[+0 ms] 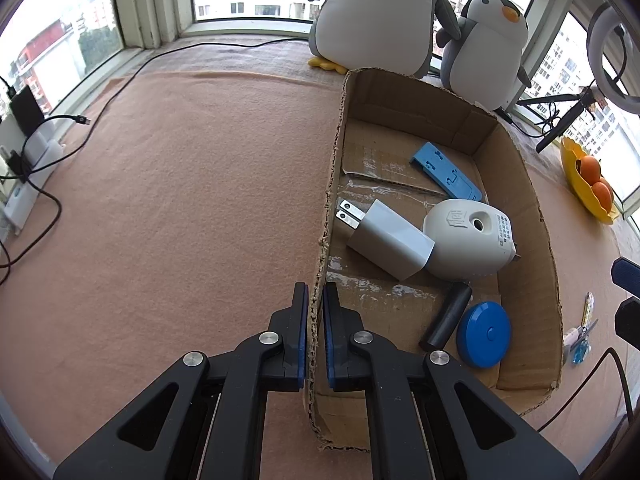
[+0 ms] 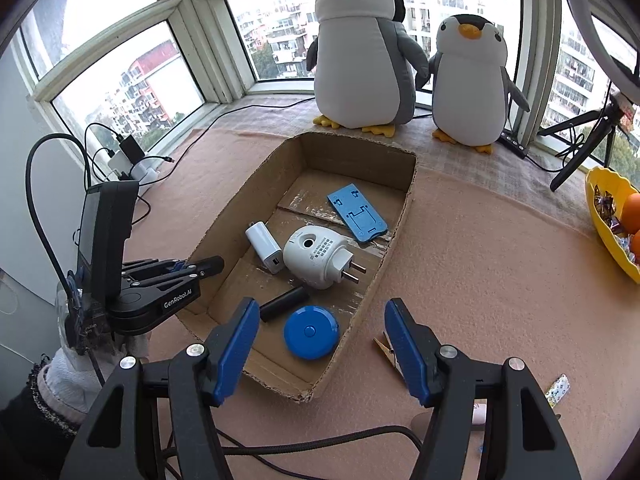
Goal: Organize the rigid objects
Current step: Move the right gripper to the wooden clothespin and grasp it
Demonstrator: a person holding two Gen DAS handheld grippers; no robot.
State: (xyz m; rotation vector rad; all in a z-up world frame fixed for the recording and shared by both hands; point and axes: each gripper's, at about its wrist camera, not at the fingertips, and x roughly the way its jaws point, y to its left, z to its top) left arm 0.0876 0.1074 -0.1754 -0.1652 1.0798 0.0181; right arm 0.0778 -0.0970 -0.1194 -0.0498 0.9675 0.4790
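A cardboard box [image 1: 516, 184] [image 2: 224, 220] lies on the pink cloth. Inside are a blue phone stand [image 1: 444, 170] [image 2: 358, 212], a white charger [image 1: 386, 240] [image 2: 264, 246], a white plug device [image 1: 468, 238] [image 2: 320, 256], a black cylinder [image 1: 446, 316] [image 2: 284, 303] and a blue round case [image 1: 484, 328] [image 2: 311, 332]. My left gripper [image 1: 315, 300] [image 2: 200, 268] is shut on the box's left wall. My right gripper [image 2: 320, 344] is open and empty above the box's near end. A wooden clothespin [image 2: 385, 351] lies on the cloth by my right finger.
Two plush penguins [image 2: 364, 52] [image 2: 468, 80] stand behind the box. A yellow bowl with oranges [image 2: 612, 220] [image 1: 588, 184] sits at the right. Small packets [image 2: 558, 390] [image 1: 582, 332] lie on the cloth. Chargers and cables [image 2: 128, 160] [image 1: 32, 148] are at the left, a tripod [image 2: 580, 144] at the right.
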